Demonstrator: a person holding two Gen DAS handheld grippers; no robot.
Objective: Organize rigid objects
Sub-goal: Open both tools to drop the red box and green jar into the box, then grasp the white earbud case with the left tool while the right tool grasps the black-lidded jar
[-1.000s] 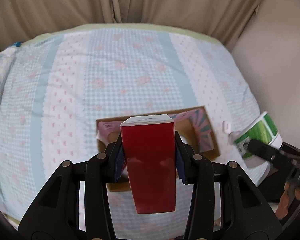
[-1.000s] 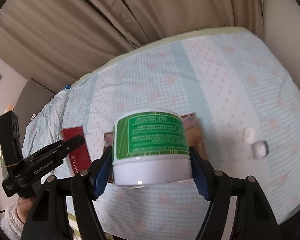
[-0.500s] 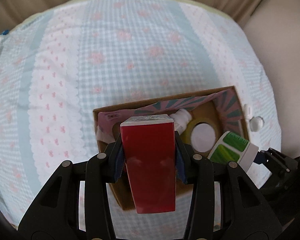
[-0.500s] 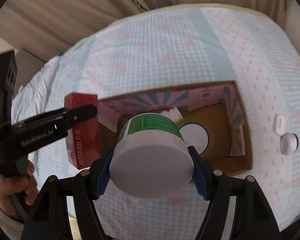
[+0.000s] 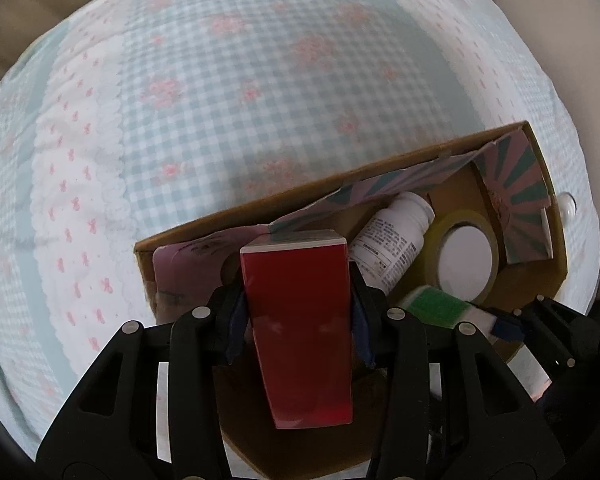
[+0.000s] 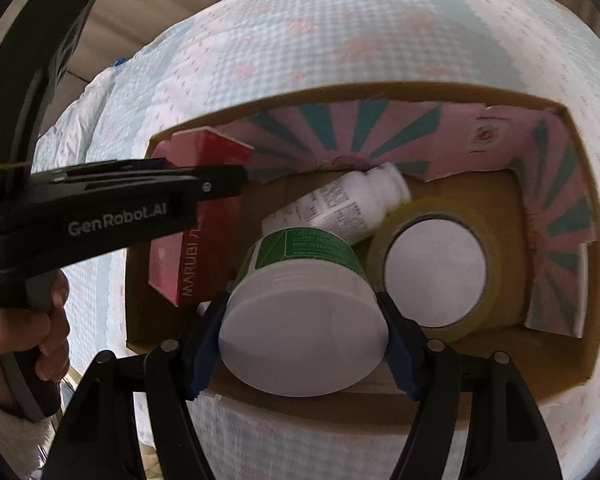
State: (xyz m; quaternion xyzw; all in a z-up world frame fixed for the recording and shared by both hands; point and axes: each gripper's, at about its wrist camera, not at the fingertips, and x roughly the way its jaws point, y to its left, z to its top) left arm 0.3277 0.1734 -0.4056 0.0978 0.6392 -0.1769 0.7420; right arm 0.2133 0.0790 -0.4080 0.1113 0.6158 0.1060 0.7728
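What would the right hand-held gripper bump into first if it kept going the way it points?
Probably the brown cardboard box's floor: the right hand-held gripper carries the green-labelled white tub down beside the yellowish tape roll. Depth is unclear; the tub might graze the lying white bottle.

A: Left gripper pointing steeply down. Jaws opening, red box between them, blue pads showing a thin gap at the box sides.

B: Confirmed from the right-wrist view: left gripper reaching in from the left edge, bare hand wrapped round its handle, pale fuzzy sleeve at the wrist.

A: Right gripper tilted down, less steeply. Pads pressed on both sides of a white-lidded jar, gripped firmly.

B: Right hand not visible in either view.
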